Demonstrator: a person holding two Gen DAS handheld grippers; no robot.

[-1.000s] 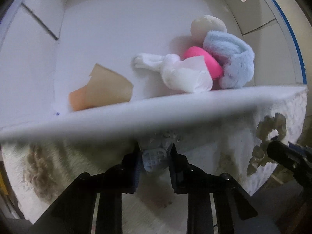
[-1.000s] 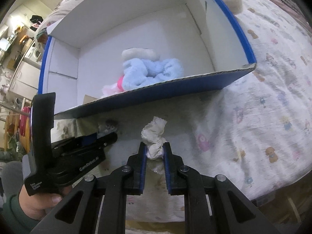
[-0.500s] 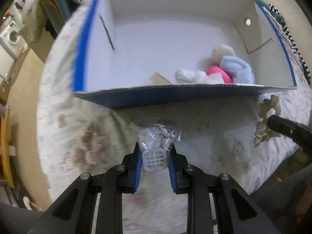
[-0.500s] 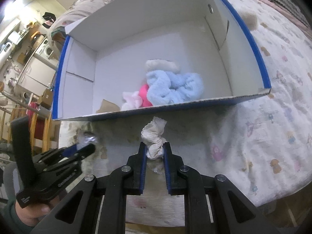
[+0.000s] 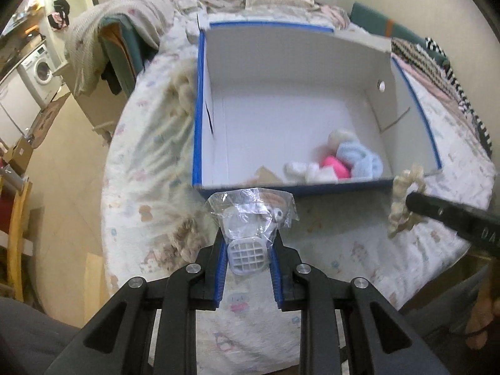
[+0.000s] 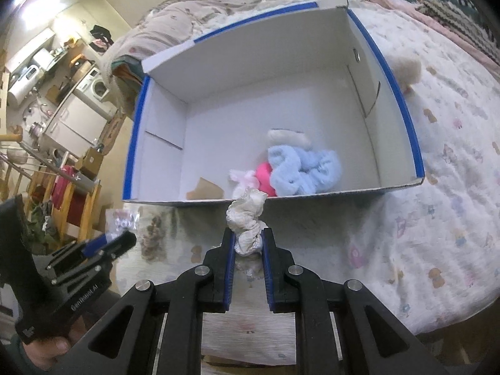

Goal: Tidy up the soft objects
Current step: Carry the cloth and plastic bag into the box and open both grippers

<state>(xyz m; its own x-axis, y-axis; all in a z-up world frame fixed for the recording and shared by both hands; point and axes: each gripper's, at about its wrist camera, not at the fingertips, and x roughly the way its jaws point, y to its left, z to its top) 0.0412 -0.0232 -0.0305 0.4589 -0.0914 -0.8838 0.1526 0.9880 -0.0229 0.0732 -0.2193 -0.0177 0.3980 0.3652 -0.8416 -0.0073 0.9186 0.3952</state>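
My left gripper is shut on a clear plastic bag holding a small white item, above the bed in front of the box. My right gripper is shut on a cream scrunchie, also seen in the left wrist view. A white box with blue rim lies open on the bed. In its near right corner sit a light blue fluffy piece, a pink item, a white soft item and a cream one.
A brown paper scrap lies on the box floor. A cream fluffy item lies on the patterned bedcover right of the box. Blankets are piled behind. The bed edge drops to the floor at the left, with a washing machine and wooden furniture.
Both grippers have drawn back and risen from the box's front wall, still holding their items. The box now shows whole, from above.
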